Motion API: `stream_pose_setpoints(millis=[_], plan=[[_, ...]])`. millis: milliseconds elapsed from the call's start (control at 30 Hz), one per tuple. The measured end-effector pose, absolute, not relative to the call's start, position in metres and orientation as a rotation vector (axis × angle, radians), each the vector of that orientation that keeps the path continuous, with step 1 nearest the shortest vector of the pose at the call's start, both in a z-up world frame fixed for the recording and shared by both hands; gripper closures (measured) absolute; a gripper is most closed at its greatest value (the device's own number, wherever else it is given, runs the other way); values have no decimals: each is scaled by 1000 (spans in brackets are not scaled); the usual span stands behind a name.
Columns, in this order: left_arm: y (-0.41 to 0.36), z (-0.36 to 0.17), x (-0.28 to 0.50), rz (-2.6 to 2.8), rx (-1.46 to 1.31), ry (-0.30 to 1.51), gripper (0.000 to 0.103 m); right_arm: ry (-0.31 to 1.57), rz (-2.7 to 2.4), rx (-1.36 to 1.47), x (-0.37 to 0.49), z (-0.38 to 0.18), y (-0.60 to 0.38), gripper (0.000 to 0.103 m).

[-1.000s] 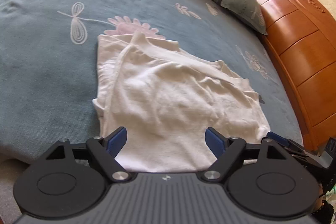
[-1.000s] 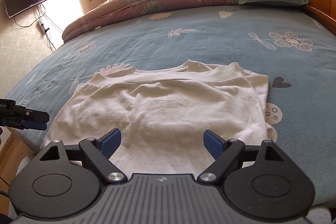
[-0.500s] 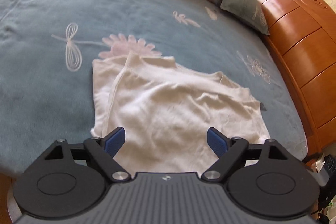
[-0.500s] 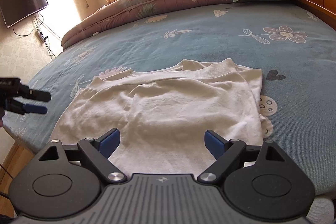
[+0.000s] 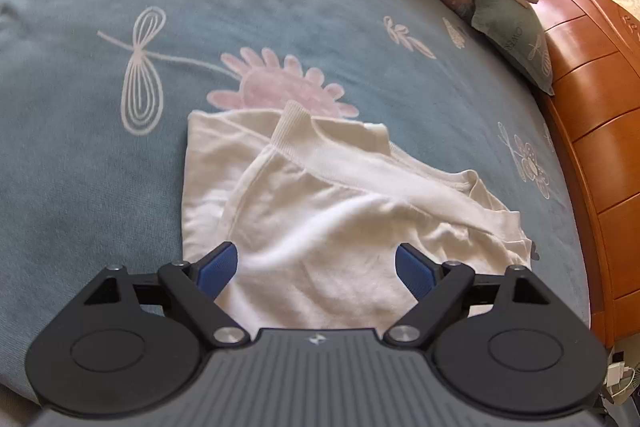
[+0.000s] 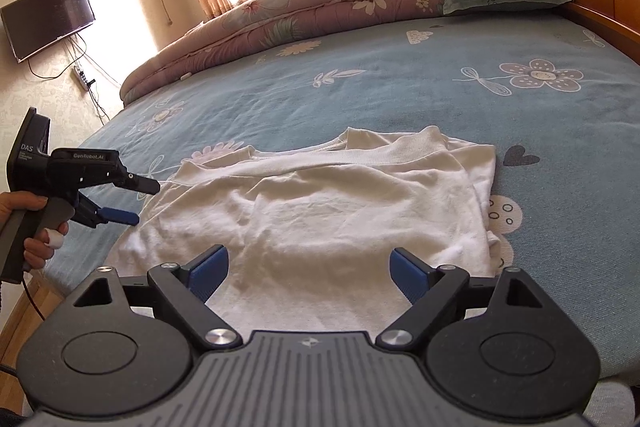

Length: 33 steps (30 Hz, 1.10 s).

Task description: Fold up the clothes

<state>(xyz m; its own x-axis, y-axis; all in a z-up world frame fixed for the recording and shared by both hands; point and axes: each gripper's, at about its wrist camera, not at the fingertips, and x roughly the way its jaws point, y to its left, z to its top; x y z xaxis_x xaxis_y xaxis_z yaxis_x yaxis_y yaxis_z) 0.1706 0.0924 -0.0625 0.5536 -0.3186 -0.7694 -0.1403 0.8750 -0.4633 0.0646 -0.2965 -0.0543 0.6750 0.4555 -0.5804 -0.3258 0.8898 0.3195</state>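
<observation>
Lying partly folded on blue floral bedspread (image 6: 400, 99): white cotton shirt (image 6: 320, 211); left gripper (image 6: 136, 201) and right gripper (image 6: 308, 273) both spread wide, empty.

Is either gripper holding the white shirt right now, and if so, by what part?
Neither. The left gripper and right gripper both have open jaws with nothing clamped; the white shirt lies free on the bed.

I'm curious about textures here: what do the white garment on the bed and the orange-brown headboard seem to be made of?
The white garment looks like soft knitted cotton, matte: it wrinkles loosely and has a ribbed band. The exact fibre cannot be told. The orange-brown headboard looks like varnished wood: glossy panels catch bright reflections.
</observation>
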Motion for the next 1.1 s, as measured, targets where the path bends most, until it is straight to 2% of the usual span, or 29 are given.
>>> stream_pose_setpoints(millis=[167,433,600,933,1100], plan=[[122,-55,184,-128,-543,952,17,707,449,183,65,-55,-294,9],[172,-113,187,-278,-758,988,16,742,438,114,74,-58,-267,7],[190,-131,194,-419,-898,964,15,763,446,50,84,-60,-244,7],[179,-132,242,-565,-837,992,15,774,444,-74,102,-59,-202,7],[186,-133,226,-627,-843,1017,15,776,459,-116,106,-60,-187,7]])
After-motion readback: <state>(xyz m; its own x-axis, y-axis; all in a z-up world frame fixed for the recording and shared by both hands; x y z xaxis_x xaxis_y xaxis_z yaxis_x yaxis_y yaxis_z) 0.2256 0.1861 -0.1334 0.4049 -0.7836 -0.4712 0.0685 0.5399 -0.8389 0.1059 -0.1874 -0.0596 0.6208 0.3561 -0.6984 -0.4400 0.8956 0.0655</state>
